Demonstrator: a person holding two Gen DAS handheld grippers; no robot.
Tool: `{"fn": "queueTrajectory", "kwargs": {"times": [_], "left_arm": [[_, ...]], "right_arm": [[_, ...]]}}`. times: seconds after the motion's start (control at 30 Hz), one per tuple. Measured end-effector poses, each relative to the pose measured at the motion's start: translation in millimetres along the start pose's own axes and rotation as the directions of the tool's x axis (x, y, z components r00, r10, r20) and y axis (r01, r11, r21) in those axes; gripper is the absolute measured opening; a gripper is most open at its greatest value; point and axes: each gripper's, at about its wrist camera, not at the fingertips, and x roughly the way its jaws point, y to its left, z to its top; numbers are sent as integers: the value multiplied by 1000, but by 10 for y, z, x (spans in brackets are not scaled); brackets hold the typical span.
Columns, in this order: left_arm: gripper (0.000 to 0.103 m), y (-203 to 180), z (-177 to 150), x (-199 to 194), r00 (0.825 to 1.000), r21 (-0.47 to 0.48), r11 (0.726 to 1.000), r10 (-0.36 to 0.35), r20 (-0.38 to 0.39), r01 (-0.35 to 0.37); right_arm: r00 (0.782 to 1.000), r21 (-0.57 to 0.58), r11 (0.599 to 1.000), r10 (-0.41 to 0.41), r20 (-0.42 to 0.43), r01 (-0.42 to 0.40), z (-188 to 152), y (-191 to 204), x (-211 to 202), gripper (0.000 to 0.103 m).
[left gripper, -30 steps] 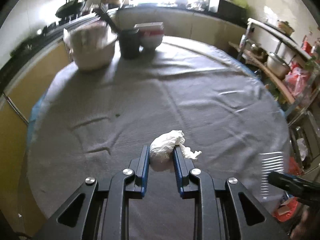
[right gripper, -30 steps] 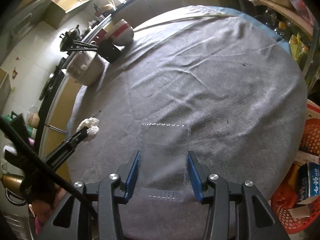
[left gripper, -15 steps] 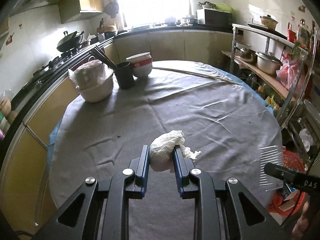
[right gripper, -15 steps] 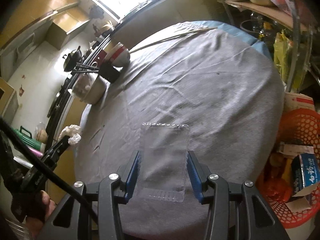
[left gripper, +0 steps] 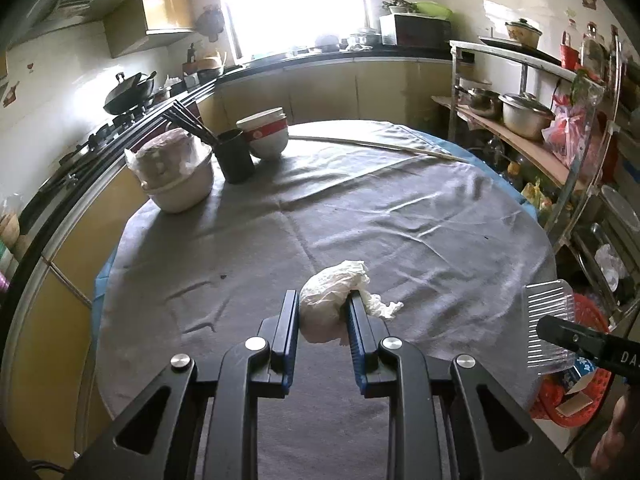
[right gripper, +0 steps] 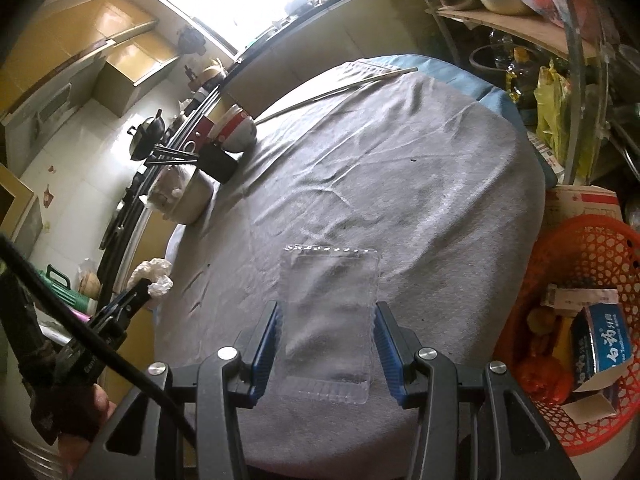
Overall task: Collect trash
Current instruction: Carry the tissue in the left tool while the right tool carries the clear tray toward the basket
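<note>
Both claws now higher off surface [left gripper: 400, 208] w/ loads, prob. heading for red basket [right gripper: 592, 248]: left claw [left gripper: 323, 312] clamped tight on tissue wad [left gripper: 332, 292], right claw [right gripper: 326, 336] part-open, gripping clear plastic tray [right gripper: 332, 308].

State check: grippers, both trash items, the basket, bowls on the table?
left gripper: shut on the crumpled tissue
crumpled tissue: held, lifted off the table
right gripper: shut on the clear plastic tray
clear plastic tray: empty, held
orange basket: holds cartons and other trash
red and white bowls: stacked, upright
</note>
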Motion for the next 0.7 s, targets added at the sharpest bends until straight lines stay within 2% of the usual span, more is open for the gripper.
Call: {"fn": "queueTrajectory", "kwargs": {"times": [0.7], "left_arm": [[24, -378, -61, -19, 999, 65, 997, -31, -11, 32]], "right_arm": [[1000, 73, 997, -15, 22, 14, -72, -385, -210, 49]]}}
